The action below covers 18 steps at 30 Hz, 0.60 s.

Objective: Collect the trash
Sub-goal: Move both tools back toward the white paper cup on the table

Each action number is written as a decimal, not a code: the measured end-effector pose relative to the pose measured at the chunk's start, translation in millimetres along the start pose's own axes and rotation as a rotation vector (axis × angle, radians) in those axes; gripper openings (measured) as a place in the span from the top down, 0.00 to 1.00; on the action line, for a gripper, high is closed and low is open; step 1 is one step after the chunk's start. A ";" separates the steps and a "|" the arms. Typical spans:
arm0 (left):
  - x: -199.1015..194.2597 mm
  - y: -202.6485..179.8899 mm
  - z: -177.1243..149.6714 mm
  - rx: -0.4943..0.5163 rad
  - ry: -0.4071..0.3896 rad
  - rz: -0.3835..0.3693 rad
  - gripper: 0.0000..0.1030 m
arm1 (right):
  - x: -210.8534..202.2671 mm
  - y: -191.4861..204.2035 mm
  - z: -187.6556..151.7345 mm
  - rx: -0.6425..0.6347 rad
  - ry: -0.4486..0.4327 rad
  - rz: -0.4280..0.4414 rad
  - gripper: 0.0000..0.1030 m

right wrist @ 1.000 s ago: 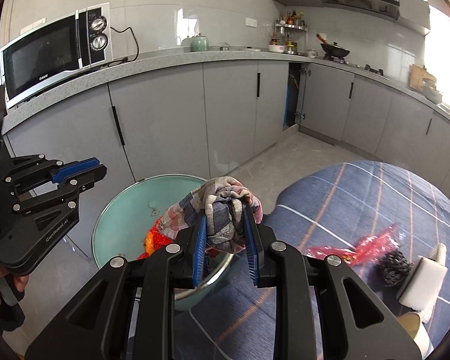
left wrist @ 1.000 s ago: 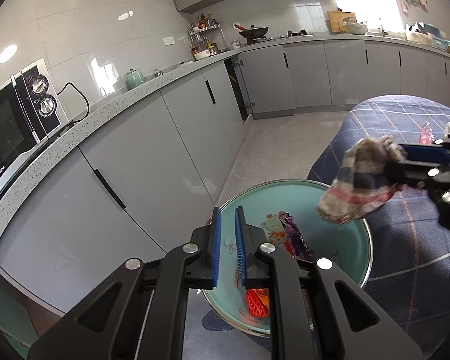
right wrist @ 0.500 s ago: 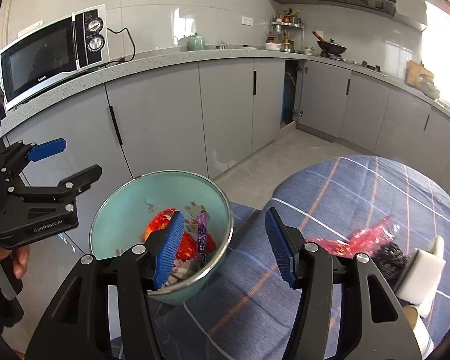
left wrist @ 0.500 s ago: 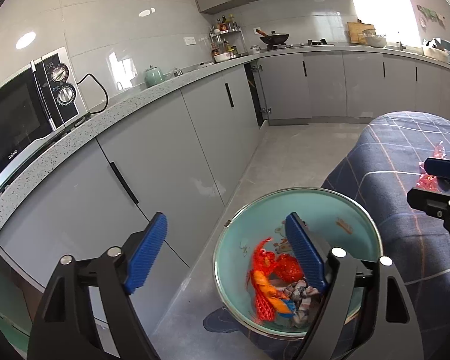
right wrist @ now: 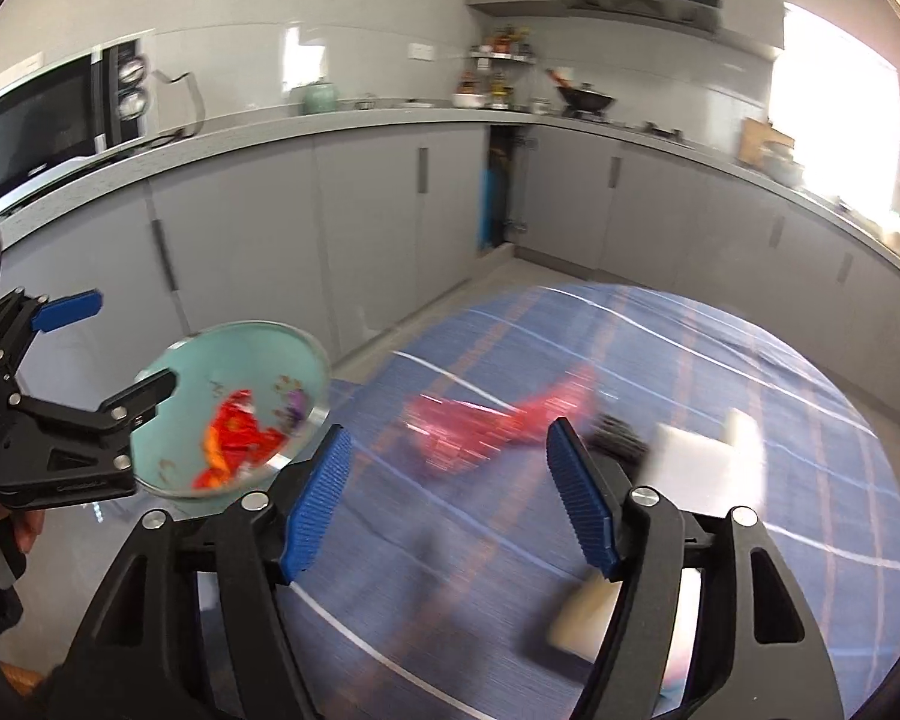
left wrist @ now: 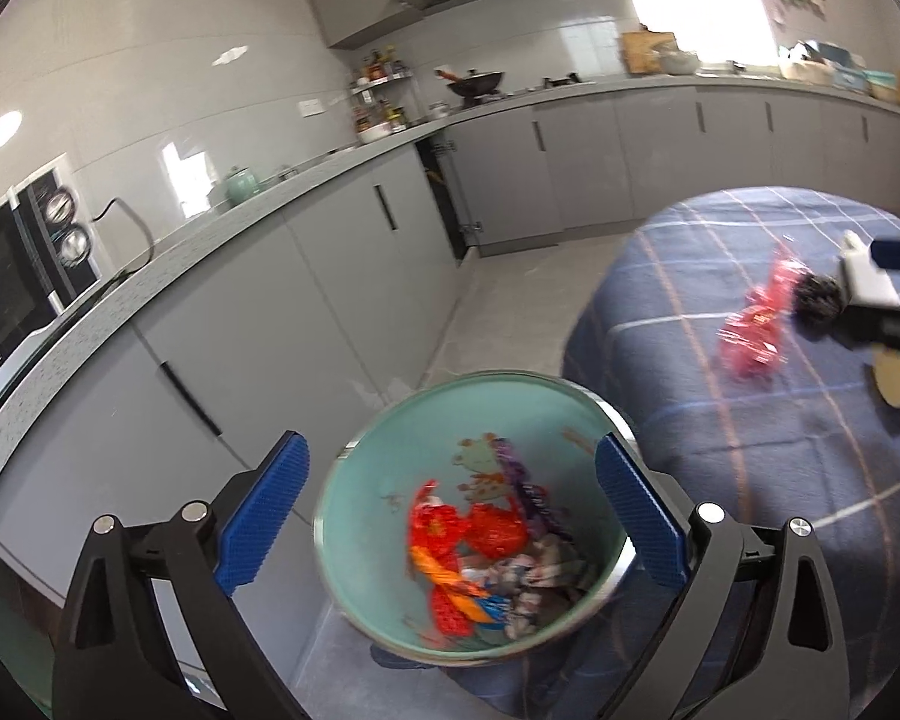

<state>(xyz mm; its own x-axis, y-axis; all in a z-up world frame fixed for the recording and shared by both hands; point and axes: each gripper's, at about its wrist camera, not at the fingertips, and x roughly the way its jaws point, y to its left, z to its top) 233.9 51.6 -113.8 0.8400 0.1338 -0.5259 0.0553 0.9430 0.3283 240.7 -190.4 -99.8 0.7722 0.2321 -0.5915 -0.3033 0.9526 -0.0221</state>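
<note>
Both grippers' jaws are opening with nothing between them: the left gripper [left wrist: 450, 531] over the bin [left wrist: 354, 546], the right gripper [right wrist: 447, 498] over the table [right wrist: 810, 480]. A red wrapper [right wrist: 498, 426] is lying slantwise on the cloth, blurred.

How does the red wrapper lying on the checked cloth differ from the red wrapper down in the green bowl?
The red wrapper on the cloth is pinkish, see-through and stretched out long; the red wrapper in the bowl is solid orange-red and crumpled. The first lies alone on the table cloth, beside a dark scrubber; the second sits among other scraps inside the green bowl. Both are shiny packaging, and neither is held.
</note>
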 end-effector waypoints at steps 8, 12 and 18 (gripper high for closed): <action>-13.2 -56.9 -1.8 0.097 -0.025 -0.065 0.07 | -27.9 -81.2 -43.2 0.149 0.037 -0.131 0.16; -14.6 -75.3 -0.6 0.114 -0.035 -0.071 0.07 | -29.1 -99.4 -56.7 0.224 0.060 -0.146 0.11; -14.8 -83.5 3.6 0.100 -0.038 -0.070 0.05 | -17.9 -98.7 -59.1 0.329 0.096 -0.068 0.06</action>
<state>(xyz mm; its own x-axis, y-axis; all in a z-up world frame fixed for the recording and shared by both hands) 218.8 -30.2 -130.6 0.8520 0.0548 -0.5206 0.1669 0.9141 0.3694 223.9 -300.2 -134.7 0.7234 0.1616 -0.6713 -0.0445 0.9811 0.1883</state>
